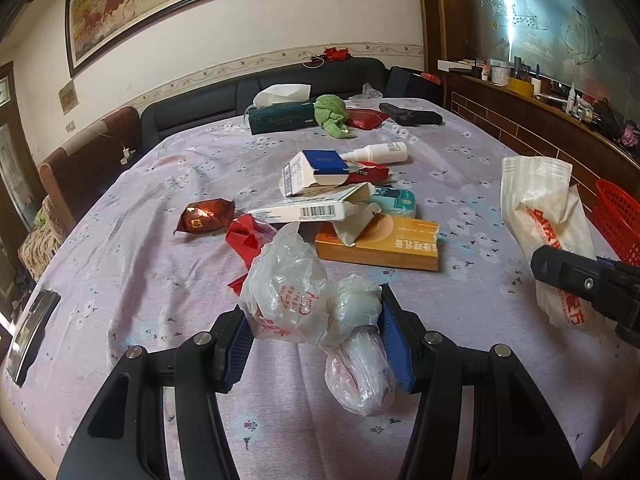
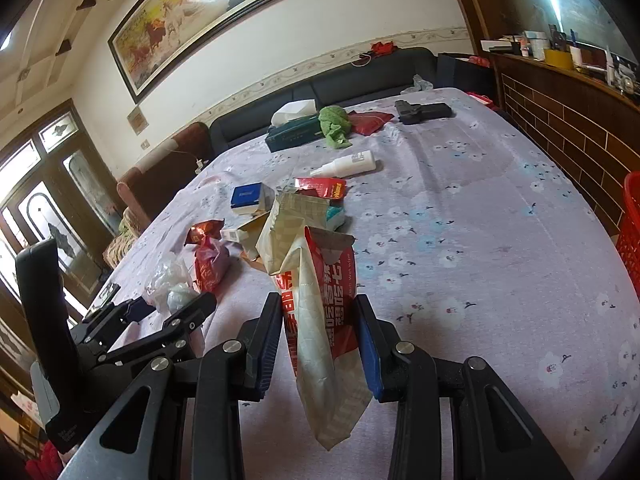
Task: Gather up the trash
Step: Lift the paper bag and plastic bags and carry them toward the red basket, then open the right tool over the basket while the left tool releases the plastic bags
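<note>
Left gripper point(image 1: 316, 332): clamped on a crumpled clear plastic bag point(image 1: 288, 292) with red print, blue pads pressing both sides, bag bulging above and drooping below the jaws, raised over the lilac floral tablecloth point(image 1: 140, 248). Right gripper point(image 2: 320, 338): clenched on a white-and-red wet-wipe packet point(image 2: 320, 320), top torn open, lower end hanging under the fingers; same packet visible in the left wrist view at 3 o'clock, held off the cloth. Beyond the left gripper, at 12 o'clock: red foil wrapper point(image 1: 246, 240) just beside the bag; orange carton point(image 1: 380, 246) lying flat; long white carton with barcode point(image 1: 308, 206), flap open, resting across it; teal packet point(image 1: 394, 200) behind; blue-and-white box point(image 1: 316, 172) tilted on the pile; red packet point(image 1: 370, 172) under its far edge; white spray bottle point(image 1: 380, 152) on its side. At 11 o'clock, apart from the pile: brown-red snack wrapper point(image 1: 204, 216). Farther at 12 o'clock, near the table's far edge: dark green tissue box point(image 1: 280, 118), green cloth point(image 1: 330, 114) touching it, red pouch point(image 1: 366, 118), black case point(image 1: 412, 114). At 3 o'clock, off the table edge: red plastic basket point(image 1: 618, 220). At 9 o'clock on the cloth: dark phone point(image 1: 32, 332).
</note>
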Motion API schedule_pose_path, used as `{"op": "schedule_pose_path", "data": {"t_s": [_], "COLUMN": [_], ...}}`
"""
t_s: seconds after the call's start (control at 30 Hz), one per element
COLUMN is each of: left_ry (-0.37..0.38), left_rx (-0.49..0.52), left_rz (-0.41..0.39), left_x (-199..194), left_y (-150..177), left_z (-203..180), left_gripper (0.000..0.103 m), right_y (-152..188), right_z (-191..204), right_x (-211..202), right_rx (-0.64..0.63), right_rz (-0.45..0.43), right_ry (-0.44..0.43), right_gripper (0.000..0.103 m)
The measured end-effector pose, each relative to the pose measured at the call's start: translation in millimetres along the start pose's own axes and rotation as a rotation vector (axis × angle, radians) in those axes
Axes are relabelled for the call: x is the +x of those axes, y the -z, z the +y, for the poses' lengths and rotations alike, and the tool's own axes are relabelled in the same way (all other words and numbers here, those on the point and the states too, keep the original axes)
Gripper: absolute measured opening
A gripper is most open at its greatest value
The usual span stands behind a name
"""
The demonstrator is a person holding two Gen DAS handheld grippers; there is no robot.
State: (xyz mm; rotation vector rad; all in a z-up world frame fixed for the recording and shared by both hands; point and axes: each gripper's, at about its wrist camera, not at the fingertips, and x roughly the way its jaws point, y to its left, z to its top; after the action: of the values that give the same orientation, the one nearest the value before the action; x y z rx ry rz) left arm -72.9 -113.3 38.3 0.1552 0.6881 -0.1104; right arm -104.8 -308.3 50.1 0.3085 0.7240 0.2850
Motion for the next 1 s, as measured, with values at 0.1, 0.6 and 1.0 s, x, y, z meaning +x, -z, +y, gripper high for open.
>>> {"op": "schedule_pose_path", "data": {"t_s": [0.1, 0.6, 1.0], "left_ry": [0.003, 0.04, 0.202], "left_rx": [0.01, 0.063, 0.134], "left_rz": [0.001, 0.007, 0.008], "left_x": [0, -3, -14], "left_y": [-1, -10, -36], "left_z": [-5, -33, -82], "left_gripper": [0.056, 0.056, 0.056], "right_y": [0, -4, -11], "right_z": [-3, -28, -75], "right_x": [-2, -21, -64], "right_rx": [0.007, 0.069, 0.172], "right_rz": [-0.003, -0.035, -0.12], "right_ry": [0.001, 0.013, 0.064], "right_gripper": [0.039, 0.039, 0.039]}}
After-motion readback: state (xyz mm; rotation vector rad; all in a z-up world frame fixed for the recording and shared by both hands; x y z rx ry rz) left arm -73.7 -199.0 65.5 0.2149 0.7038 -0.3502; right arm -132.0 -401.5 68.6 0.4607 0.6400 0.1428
